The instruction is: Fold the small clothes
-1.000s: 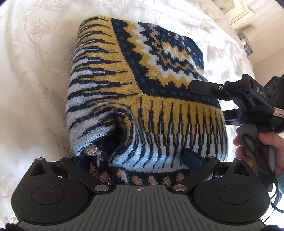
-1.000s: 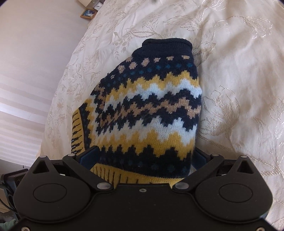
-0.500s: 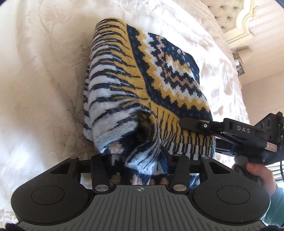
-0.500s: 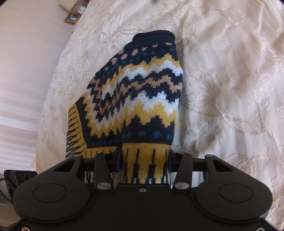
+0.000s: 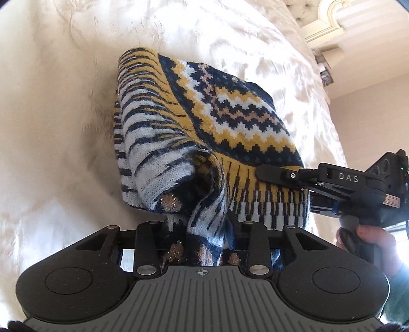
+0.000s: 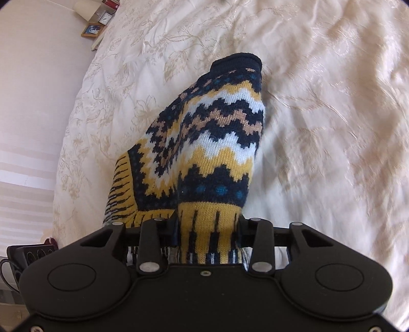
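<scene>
A small knitted sweater [image 5: 204, 132] in navy, yellow, white and tan zigzags and stripes hangs above a cream bedspread, its near edge lifted. My left gripper [image 5: 202, 227] is shut on a bunched fold of that edge. In the right wrist view the same sweater [image 6: 209, 143] stretches away toward its navy collar, which touches the bed, and my right gripper [image 6: 208, 229] is shut on its yellow striped part. The right gripper [image 5: 278, 176] also shows from the side in the left wrist view, clamped on the sweater's right edge, with a hand [image 5: 370, 240] on its handle.
The cream embroidered bedspread [image 6: 319, 127] spreads all around the sweater. A padded headboard [image 5: 324, 20] stands at the far end. A bedside surface with a lamp, a clock and a picture frame [image 6: 93, 30] lies beyond the bed's far left corner.
Both grippers went from open to shut on the sweater's near edge, then raised it. The sweater now hangs steeper and narrower, with the bedspread blurred by motion.
</scene>
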Available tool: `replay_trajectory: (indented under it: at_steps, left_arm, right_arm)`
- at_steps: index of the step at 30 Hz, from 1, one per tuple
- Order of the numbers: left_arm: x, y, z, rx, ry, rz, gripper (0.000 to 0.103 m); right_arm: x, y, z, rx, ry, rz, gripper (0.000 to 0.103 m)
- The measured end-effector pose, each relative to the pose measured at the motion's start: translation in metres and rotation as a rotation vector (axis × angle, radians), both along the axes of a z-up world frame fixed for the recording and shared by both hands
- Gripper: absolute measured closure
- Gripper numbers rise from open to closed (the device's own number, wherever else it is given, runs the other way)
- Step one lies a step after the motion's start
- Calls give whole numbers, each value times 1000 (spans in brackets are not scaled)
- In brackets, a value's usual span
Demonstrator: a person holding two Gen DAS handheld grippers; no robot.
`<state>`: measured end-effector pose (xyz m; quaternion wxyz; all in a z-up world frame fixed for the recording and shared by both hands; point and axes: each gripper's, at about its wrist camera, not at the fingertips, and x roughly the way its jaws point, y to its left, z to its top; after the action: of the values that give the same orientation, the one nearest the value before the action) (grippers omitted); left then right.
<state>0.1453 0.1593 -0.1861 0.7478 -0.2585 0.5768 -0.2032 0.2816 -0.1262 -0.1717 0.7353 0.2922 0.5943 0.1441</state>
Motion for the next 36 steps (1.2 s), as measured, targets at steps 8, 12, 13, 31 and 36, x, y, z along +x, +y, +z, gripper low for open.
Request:
replay_trajectory:
  at_steps: [8,12,13,31,36]
  left_arm:
    - [-65,-29,-4,65,35,-49,68]
    - [-73,-32,-5,188,21,-15,61]
    - [-74,-31,-3,201,15,-8,60]
    - [-106,-67,94,502,-383,-92,57]
    - [-78,-90,72,537,-362,-97,57]
  right_arm:
    - [-28,-8,-1,-4,52,21,53]
    - [-40,-9,-2,-72,34,17,40]
    - [-40,-7,0,-82,28,11,35]
    - [-65,-16,47,-290,-242,-90,13]
    - [-46,-15,45,-330,-239,-139,11]
